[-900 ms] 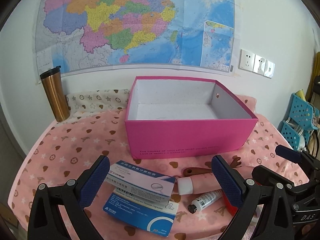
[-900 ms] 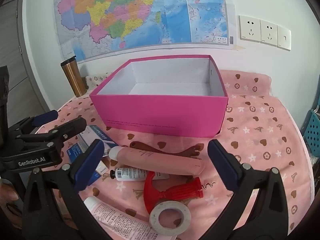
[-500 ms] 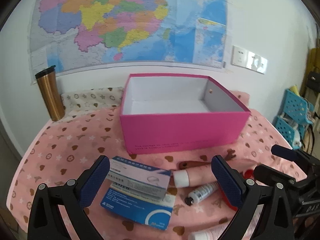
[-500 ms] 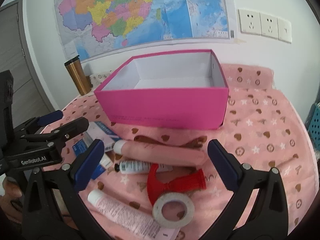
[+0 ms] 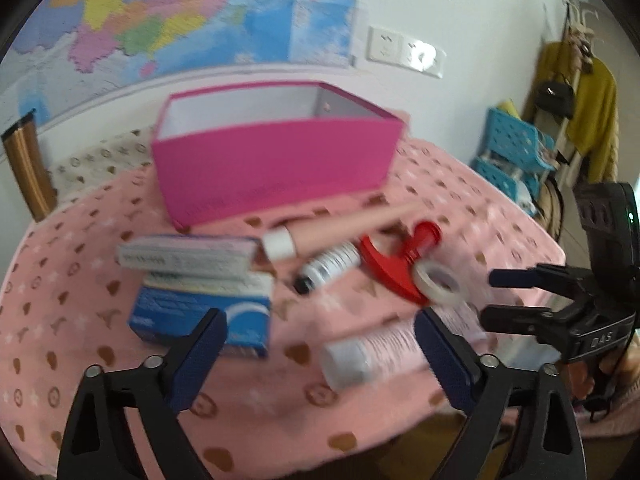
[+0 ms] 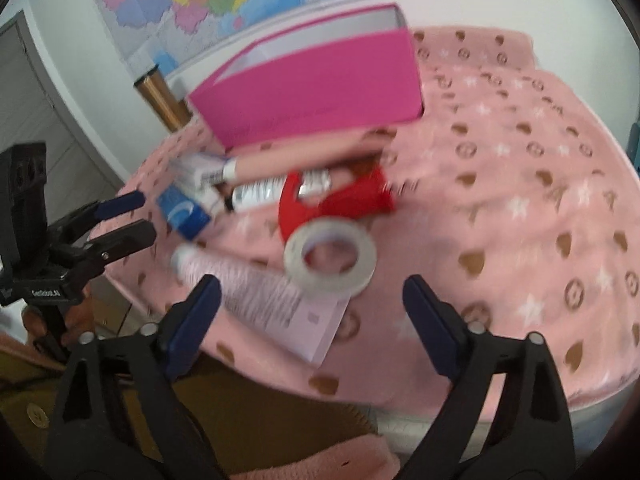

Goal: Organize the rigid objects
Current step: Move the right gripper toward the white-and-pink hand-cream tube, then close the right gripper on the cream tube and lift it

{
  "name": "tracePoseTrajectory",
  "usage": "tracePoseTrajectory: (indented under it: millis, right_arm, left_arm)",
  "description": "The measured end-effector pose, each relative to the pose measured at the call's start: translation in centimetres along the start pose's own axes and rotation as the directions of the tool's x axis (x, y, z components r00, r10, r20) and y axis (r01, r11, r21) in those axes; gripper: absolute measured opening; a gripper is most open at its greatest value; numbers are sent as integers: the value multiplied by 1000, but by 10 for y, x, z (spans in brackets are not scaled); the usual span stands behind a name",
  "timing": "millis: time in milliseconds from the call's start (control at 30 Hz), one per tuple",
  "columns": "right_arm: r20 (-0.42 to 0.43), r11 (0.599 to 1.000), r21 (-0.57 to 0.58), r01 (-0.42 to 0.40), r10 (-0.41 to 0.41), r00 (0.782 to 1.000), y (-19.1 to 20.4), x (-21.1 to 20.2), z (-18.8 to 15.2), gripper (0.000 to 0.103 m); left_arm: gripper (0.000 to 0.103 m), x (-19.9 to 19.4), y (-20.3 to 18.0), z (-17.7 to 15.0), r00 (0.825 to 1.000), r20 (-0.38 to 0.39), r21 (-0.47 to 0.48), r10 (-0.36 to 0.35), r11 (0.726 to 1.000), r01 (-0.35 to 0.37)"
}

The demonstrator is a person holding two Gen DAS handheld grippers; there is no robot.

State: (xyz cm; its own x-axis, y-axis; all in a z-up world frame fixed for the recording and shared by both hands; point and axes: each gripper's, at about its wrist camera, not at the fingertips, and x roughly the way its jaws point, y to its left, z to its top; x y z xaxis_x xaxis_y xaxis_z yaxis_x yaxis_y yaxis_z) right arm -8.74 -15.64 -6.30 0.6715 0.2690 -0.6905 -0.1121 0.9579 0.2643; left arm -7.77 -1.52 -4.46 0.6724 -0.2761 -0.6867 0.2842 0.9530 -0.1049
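Note:
An open pink box (image 5: 276,160) stands on the pink tablecloth; it also shows in the right wrist view (image 6: 316,84). In front of it lie two stacked medicine cartons (image 5: 200,292), a long pink tube (image 5: 340,228), a small white bottle (image 5: 328,268), a red corkscrew-like tool (image 5: 400,256), a tape roll (image 6: 330,256) and a pale pink tube (image 6: 248,292). My left gripper (image 5: 320,354) is open and empty, above the front edge near the pale tube (image 5: 372,356). My right gripper (image 6: 312,320) is open and empty, just in front of the tape roll.
A copper tumbler (image 5: 26,168) stands at the back left by the wall with a map. Blue baskets (image 5: 516,152) and hanging clothes are off to the right. The table's front edge (image 6: 360,392) is just below the right gripper.
Both grippers have pulled back and risen, so more of the front items and the table edge show. Both views are motion-blurred. Nothing was taken hold of.

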Motion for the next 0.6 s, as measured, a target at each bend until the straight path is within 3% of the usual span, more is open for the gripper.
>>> tracePoseTrajectory:
  millis: [100,167,333,467,600]
  right_arm:
    - [-34,999,-11,-34,34,999,5,8,-9,79]
    - [-69,1000,-14,-20,19,997,7,12,-10,74]
    - [-74,1000,6,-12,12,997,6,13,-14,73]
    - [-59,998,10,-65,66,996,10,14,-20,73]
    - [-50,998,17,-66,66,997,10,14,-20,73]
  left_arm:
    - [77,6,-9,-9,998,-50,16,-50,999,51]
    - [74,8,-10,-14,995,-68,14,-77,997,78]
    - [63,13,-9,-21,987,-101,-3,-124,992,124]
    - [60,16,-12,-21,986,-106,6,-131,991,133]
    - [60,15,-10,-19,984,-105,-10,-144,990,144]
